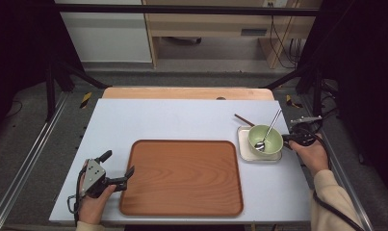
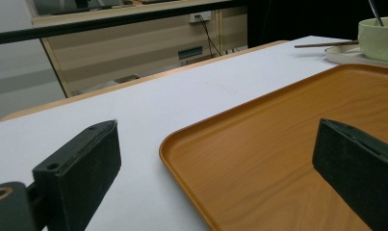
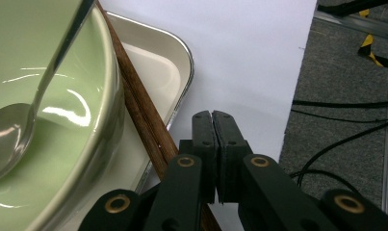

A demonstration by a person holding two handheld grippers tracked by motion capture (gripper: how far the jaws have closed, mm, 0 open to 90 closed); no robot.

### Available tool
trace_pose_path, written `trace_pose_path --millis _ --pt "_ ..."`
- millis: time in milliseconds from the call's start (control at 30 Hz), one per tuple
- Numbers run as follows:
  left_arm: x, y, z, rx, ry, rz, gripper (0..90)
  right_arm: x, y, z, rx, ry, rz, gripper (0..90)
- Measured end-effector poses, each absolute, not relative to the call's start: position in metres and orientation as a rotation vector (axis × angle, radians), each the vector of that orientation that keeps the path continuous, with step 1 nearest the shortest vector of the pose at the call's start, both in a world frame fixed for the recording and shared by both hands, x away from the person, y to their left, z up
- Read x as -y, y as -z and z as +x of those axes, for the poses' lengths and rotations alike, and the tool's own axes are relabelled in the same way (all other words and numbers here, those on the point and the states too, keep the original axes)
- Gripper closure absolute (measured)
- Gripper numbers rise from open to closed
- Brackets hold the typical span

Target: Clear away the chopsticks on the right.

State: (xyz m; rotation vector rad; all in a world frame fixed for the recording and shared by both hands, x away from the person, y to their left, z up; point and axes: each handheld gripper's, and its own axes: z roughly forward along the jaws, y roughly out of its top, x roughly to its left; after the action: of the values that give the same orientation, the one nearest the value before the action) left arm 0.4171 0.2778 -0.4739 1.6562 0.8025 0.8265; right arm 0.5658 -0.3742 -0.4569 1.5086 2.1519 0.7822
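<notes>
chopsticks (image 3: pixel 143 120), brown wood, lie just left of the right gripper (image 3: pixel 214 120) in its own view, running from under its linkage up along the outer wall of the green bowl (image 3: pixel 61 144) and across the rim of the small white tray (image 3: pixel 179 57). jaws of this gripper are pressed together with nothing between them; the sticks pass beside them, not inside. the bowl stands in the white tray, and a metal spoon (image 3: pixel 18 130) rests in the bowl with its handle leaning out over the rim.

in the high view the right gripper (image 1: pixel 287 138) sits at the right edge of the white tray (image 1: pixel 243 153), beside the bowl (image 1: pixel 273 137), with one end of the chopsticks (image 1: pixel 242 119) showing beyond the tray. the left gripper (image 1: pixel 120 169) hangs at the near left corner of the large wooden tray (image 1: pixel 182 178); its jaws stand wide apart, one over the table (image 2: pixel 148 110), one over the wooden tray (image 2: pixel 278 159), holding nothing.

to take the sticks cleanly, the right jaws would likely need to part, shift left until both sticks lie between the pads, and close well clear of the bowl wall; a grip too near the bowl may nudge it or tip the spoon.
</notes>
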Motion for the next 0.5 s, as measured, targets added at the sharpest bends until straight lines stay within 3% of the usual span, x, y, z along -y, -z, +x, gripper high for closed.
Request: trace_pose_path --millis 267,500 --pt "-0.279 0.474 0.418 -0.803 -0.827 1.653 2.6 0.379 0.448 0.558 -2.132 -0.803 1.496 83.2" --pt "-0.279 0.473 0.417 -0.803 -0.83 1.654 2.5 0.383 0.444 0.552 -2.127 -0.79 1.482 68.0"
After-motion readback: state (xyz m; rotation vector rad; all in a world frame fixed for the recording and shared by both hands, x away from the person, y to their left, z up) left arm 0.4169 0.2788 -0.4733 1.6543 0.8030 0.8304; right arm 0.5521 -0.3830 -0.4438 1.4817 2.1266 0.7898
